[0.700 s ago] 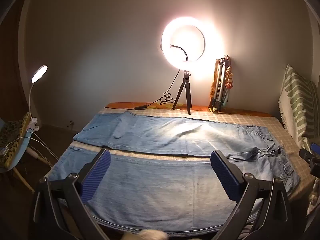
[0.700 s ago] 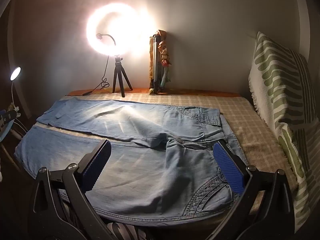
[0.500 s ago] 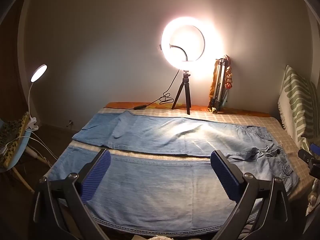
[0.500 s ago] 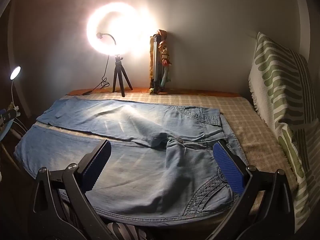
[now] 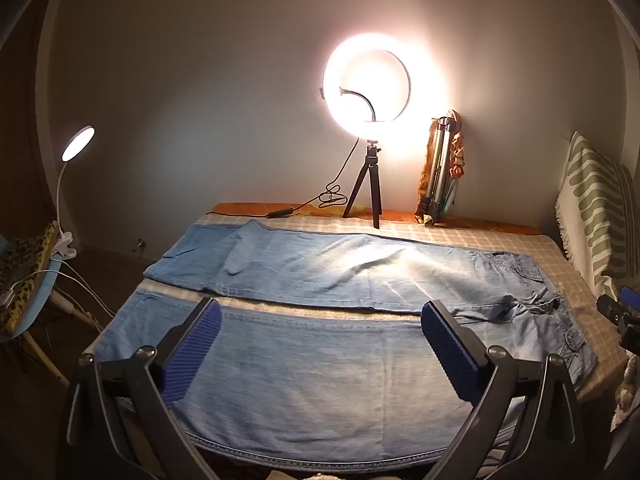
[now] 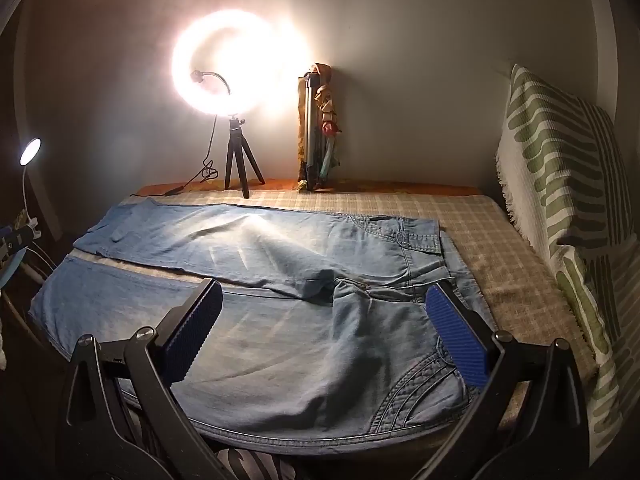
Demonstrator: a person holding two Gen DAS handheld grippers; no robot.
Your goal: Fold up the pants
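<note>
Light blue denim pants lie spread flat on the checked bed cover, legs side by side, waist at the right, hems at the left. My left gripper hovers wide open above the near leg, nothing between its blue pads. In the right wrist view the same pants show their waist and back pocket stitching at the near right. My right gripper also stands open above the seat and near leg, its blue pads clear of the cloth. The right gripper's tip shows at the left view's right edge.
A lit ring light on a small tripod stands at the far edge with its cable, beside a folded tripod leaning on the wall. A green-patterned cushion is at the right. A clip lamp and chair stand left of the bed.
Both views have barely shifted. A pale thing seen at the bottom edge of the left wrist view has dropped almost out of the frame.
</note>
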